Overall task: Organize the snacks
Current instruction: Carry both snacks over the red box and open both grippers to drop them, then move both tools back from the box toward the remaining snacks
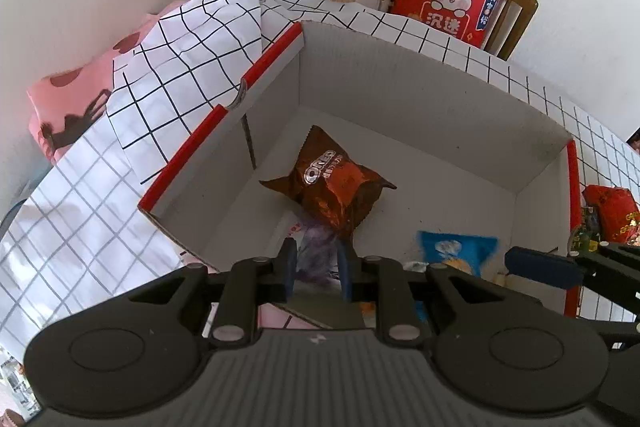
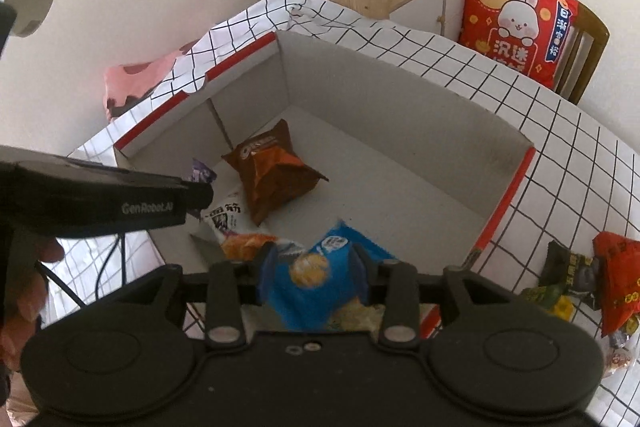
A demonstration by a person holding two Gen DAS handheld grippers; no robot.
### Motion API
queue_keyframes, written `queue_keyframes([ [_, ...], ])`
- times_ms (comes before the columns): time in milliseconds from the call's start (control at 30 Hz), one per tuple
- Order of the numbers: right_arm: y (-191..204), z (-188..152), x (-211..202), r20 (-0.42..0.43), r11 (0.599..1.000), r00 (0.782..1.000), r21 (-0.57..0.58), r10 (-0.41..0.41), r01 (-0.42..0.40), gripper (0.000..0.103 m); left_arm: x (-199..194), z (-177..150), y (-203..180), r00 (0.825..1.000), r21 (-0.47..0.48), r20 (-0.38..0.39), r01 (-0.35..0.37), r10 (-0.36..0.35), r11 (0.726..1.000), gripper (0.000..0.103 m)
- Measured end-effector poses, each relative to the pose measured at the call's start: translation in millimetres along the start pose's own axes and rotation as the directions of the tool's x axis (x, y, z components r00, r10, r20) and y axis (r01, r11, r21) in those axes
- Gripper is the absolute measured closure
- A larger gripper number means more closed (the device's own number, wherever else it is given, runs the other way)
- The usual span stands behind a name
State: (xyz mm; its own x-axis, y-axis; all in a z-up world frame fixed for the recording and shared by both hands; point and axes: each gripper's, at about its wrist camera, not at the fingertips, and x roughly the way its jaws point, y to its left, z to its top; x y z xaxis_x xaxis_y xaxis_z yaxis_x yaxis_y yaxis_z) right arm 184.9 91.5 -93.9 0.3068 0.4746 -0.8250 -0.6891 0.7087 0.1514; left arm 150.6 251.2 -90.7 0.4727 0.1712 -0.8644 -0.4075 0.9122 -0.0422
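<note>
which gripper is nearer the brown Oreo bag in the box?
Left. The left gripper, holding a purple packet, sits right beside the brown Oreo bag. The right gripper, holding a blue packet, is farther off.

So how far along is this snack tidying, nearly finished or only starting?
Partway. The brown Oreo bag and an orange packet already lie in the box. The right gripper holds a blue snack bag over it; the left gripper pinches a purple packet. Red and dark packets still wait on the checked cloth.
</note>
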Motion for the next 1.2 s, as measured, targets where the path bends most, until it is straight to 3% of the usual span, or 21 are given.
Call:
queue_keyframes([
  [100, -1.7, -0.4, -4.7, 0.006, 1.0, 1.0, 0.008, 0.004, -0.004, 0.057, -2.0, -1.5, 0.4, 1.0, -0.012, 0.002, 0.016, -0.016, 1.0, 0.073],
  [200, -4.4, -1.1, -11.6, 0.02, 1.0, 1.0, 0.026, 0.012, -0.012, 0.042, -5.2, -2.8, -0.8, 1.0, -0.006, 0.009, 0.017, -0.017, 1.0, 0.069],
  [267, -5.8, -2.5, -17.6, 0.036, 0.999, 0.999, 0.031, 0.013, -0.014, 0.036, -9.8, -4.4, -1.3, 1.0, -0.008, 0.02, 0.025, -0.025, 1.0, 0.055],
  [367, -8.9, -4.7, -25.0, 0.046, 0.999, 0.999, 0.043, 0.016, -0.018, 0.032, -20.3, -6.9, -3.8, 0.998, 0.005, 0.05, 0.036, -0.036, 0.999, 0.045],
  [633, -13.8, -9.7, -56.9, 0.108, 0.997, 0.994, 0.065, 0.03, -0.037, 0.016, -47.0, -12.6, -9.3, 0.993, 0.015, 0.099, 0.062, -0.063, 0.998, 0.04],
  [833, -17.6, -15.7, -77.1, 0.134, 0.993, 0.99, 0.096, 0.052, -0.066, 0.012, -64.8, -21.5, -14.8, 0.989, 0.035, 0.123, 0.076, -0.08, 0.996, 0.039],
  [1200, -43.6, -50.1, -118.6, 0.168, 0.981, 0.984, 0.172, 0.055, -0.084, 0.001, -102.5, -40.4, -44.3, 0.968, 0.084, 0.196, 0.143, -0.157, 0.986, 0.021],
])
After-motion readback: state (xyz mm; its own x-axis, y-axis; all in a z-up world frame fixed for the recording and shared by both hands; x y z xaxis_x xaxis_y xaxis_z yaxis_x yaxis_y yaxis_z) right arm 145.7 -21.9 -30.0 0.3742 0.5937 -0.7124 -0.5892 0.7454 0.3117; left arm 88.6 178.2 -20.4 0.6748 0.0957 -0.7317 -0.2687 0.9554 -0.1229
